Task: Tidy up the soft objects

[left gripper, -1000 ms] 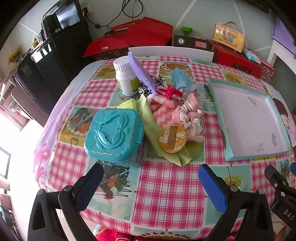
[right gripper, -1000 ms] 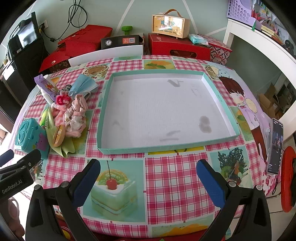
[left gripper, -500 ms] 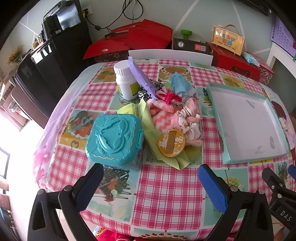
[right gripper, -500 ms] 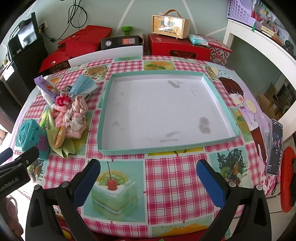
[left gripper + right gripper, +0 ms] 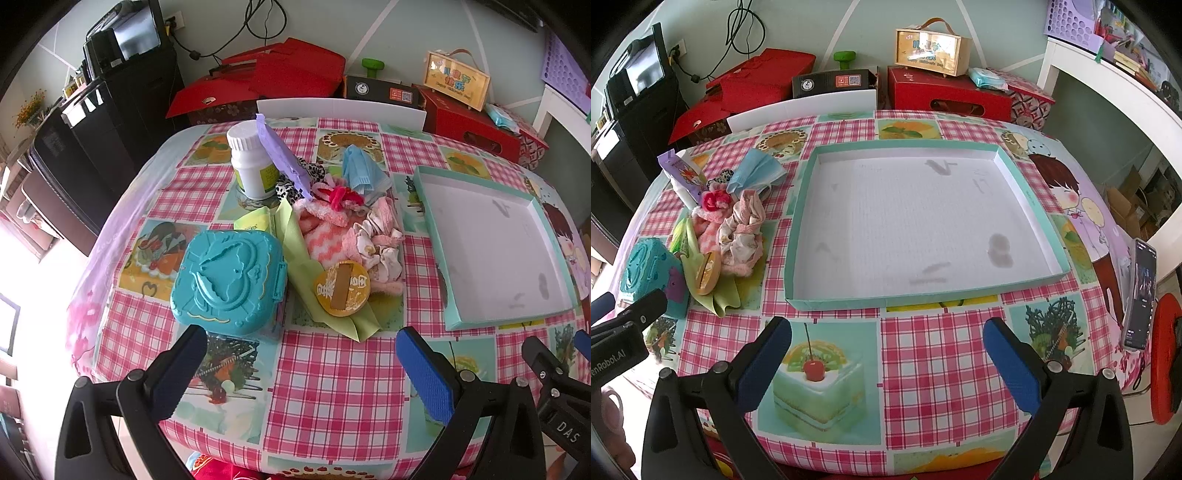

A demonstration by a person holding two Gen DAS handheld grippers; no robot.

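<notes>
A heap of soft things lies mid-table: a pink-and-white fuzzy sock (image 5: 325, 236), a pale floral scrunchie (image 5: 380, 240), a red hair tie (image 5: 341, 195), a blue face mask (image 5: 364, 173) and a leopard-print cloth (image 5: 288, 181). The heap also shows in the right wrist view (image 5: 738, 229). A shallow teal-rimmed tray (image 5: 798, 229) with a bare white floor lies to its right. My left gripper (image 5: 301, 373) is open and empty, near the table's front edge, short of the heap. My right gripper (image 5: 886, 358) is open and empty in front of the tray.
A teal plastic case (image 5: 229, 277), a green cloth (image 5: 295, 251) with a round gold tin (image 5: 341, 282), a white bottle (image 5: 253, 162) and a purple packet (image 5: 282, 155) crowd the heap. A phone (image 5: 1141, 291) lies at the table's right edge. Red boxes stand behind.
The left gripper has drawn back and shifted slightly, so the heap and tray sit a little farther away. The right gripper has barely moved. Both stay open.
</notes>
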